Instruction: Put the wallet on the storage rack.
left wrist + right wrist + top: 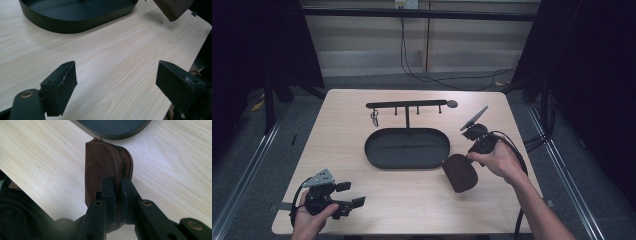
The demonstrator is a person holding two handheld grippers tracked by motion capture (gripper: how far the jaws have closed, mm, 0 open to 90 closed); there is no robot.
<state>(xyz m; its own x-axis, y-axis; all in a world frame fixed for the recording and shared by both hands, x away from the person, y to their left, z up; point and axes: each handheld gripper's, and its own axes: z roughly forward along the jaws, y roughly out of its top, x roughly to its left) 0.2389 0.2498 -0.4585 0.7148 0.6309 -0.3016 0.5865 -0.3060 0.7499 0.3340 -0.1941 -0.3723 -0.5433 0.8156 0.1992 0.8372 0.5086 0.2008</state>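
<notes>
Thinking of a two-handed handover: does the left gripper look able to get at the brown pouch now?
Probably yes: the left gripper is open, with bare table between it and the pouch held by the right gripper.

High view overhead; gripper views close, sharing tray (75, 23).

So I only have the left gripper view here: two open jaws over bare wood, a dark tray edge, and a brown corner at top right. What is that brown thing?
Observer: A brown zip pouch, pinched in the right gripper; the zipper runs along its edge.
Operator: Is it lying on the table?
Observer: The high view suggests not: it hangs from the jaws beside the oval tray, its shadow below it.
Operator: Anything behind the tray?
Observer: A black hook rack rises from the tray, with a key ring on its left hook.
</notes>
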